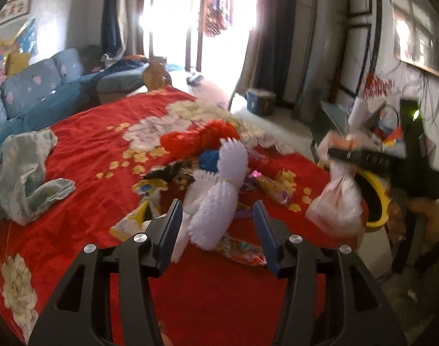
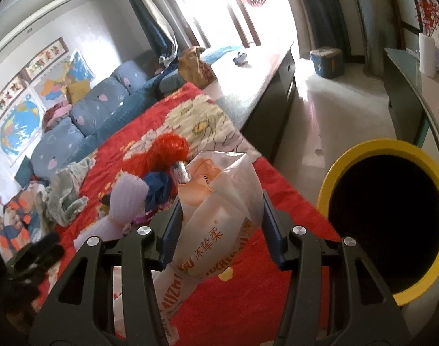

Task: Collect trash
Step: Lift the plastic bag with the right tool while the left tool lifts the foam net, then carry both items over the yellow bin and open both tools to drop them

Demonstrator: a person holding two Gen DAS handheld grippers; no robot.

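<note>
A red flowered bedspread carries a heap of trash: white foam netting, red mesh, a blue scrap and several coloured wrappers. My left gripper is open, its jaws on either side of the foam netting, just above it. My right gripper is shut on a white and orange plastic packet and holds it above the bed edge, left of a yellow-rimmed bin. The right gripper, packet and bin also show in the left wrist view.
A crumpled pale green cloth lies on the bed's left side. A blue sofa stands behind the bed. A low dark-sided table and a blue tub stand on the floor beyond. A cabinet is at right.
</note>
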